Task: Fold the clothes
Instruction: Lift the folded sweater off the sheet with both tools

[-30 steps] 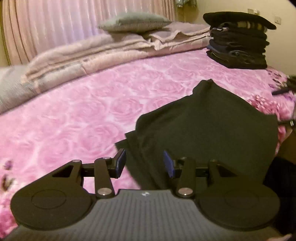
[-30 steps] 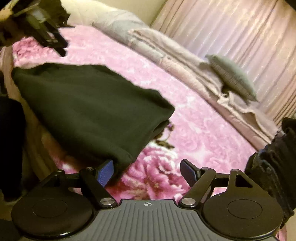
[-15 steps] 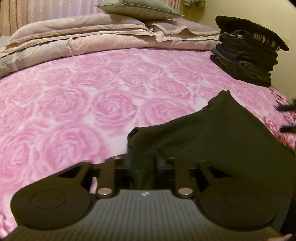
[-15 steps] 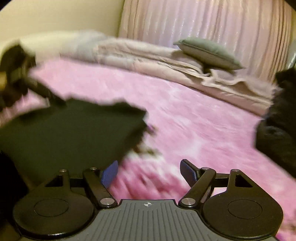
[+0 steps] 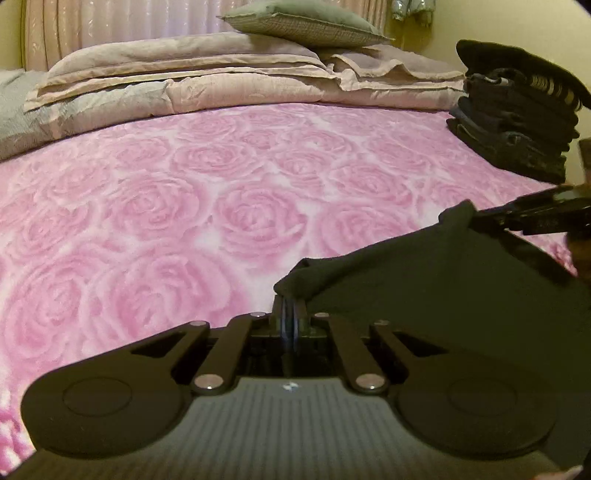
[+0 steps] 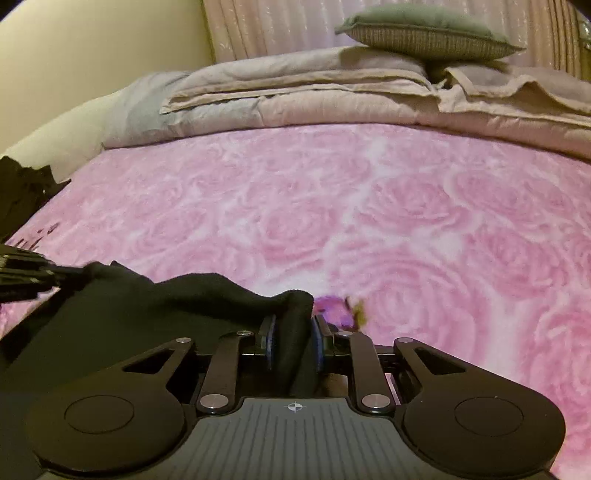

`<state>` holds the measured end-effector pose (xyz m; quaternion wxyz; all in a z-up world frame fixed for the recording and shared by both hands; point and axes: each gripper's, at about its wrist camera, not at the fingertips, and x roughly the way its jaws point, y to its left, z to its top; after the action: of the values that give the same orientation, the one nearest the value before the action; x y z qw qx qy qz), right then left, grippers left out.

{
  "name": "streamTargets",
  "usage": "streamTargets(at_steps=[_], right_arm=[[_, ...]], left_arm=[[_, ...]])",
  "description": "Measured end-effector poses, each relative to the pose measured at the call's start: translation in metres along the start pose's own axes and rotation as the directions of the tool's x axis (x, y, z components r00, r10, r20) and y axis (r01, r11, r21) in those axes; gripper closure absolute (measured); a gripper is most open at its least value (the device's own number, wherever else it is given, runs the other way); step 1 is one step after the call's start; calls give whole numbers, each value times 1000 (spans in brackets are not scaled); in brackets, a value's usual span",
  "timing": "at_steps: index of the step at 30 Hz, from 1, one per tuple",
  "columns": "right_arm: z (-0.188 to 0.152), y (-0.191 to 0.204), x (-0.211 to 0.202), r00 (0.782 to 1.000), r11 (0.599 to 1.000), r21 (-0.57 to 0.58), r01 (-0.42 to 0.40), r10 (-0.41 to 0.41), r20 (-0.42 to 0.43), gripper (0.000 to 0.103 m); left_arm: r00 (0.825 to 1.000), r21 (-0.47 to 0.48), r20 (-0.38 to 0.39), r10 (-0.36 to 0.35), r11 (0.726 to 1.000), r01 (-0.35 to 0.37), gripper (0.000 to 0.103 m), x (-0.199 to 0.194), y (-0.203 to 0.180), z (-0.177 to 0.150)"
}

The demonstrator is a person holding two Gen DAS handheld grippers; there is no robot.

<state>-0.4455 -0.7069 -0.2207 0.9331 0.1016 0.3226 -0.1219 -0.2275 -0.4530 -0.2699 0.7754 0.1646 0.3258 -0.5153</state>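
A dark folded garment lies at the near edge of the bed with the pink rose cover. My left gripper is shut on its left near corner. In the right wrist view the same dark garment stretches to the left, and my right gripper is shut on a thick fold at its right near corner. Each gripper shows at the edge of the other's view: the right gripper at the garment's far corner, the left gripper at the left edge.
The pink rose bedspread is wide and flat ahead. Folded beige quilts and a grey-green cushion lie along the back. A stack of dark folded clothes sits at the bed's right side. More dark cloth lies far left.
Both grippers were open one second ago; each has moved in to a near corner of the dark garment and shut on it. Both cameras now face the quilts.
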Motion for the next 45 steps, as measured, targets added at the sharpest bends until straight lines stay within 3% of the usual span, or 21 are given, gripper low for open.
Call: streamTargets(at_steps=[1,2,4,8,10,12,14,16,18,19,21,25,27,34,38,41,45], right_arm=[[-1,1,-5,1000,1000,-12,13,-13,6,47],[-3,2,-10,1000,999,-23,25,-25,12,40],[-6,4,-21,998,998,-46,51,-50,25,40],[-31,37,-79,988,981,-153,-120,133,78,40],[-53,54,-93,982,963,-204,-176,186,30,40],[-75,61,-90,985,956,-238,-174,167,-50,40],[-92,60,-94,991,959,-252,-127,114,-65,40],[-99,61,-109,995,960,-261,-99,92,-39,40],[-104,72,-127,995,932,-349,-96,99,-8,40],[-108,81,-135,994,905,-414,-94,105,5,40],[-119,100,-142,995,833,-549,-74,95,10,40],[-141,132,-127,1000,685,-728,-14,11,-9,40],[-149,143,-118,1000,618,-786,14,-26,-3,40],[-173,168,-84,991,422,-902,87,-127,36,40],[-188,165,-77,988,362,-924,123,-129,81,40],[-183,157,-76,994,405,-910,82,-104,43,40],[-174,146,-76,998,466,-885,22,-68,-11,40]], left_arm=[[1000,-1,-3,7,1000,-7,95,-2,0,3],[1000,-2,-1,19,1000,-19,93,-6,0,4],[998,17,20,59,998,-60,91,-21,-2,6],[993,124,67,93,987,-100,91,-70,-23,-4],[996,199,74,58,977,-72,89,-94,-43,-16],[998,275,58,13,961,-29,86,-115,-64,-34],[999,343,41,-19,939,3,81,-131,-83,-52],[999,437,29,-37,899,21,74,-146,-107,-73],[999,539,28,-30,842,10,67,-155,-129,-95],[999,591,29,-23,807,1,60,-159,-140,-107],[999,681,43,7,731,-35,56,-159,-161,-129],[985,822,82,153,549,-153,57,-127,-190,-158],[972,838,119,201,505,-207,60,-115,-194,-163],[961,809,130,245,534,-246,59,-93,-188,-150],[960,806,118,253,540,-241,59,-86,-186,-149],[961,802,117,252,547,-241,58,-80,-181,-150],[968,783,94,232,584,-216,59,-79,-175,-145]])
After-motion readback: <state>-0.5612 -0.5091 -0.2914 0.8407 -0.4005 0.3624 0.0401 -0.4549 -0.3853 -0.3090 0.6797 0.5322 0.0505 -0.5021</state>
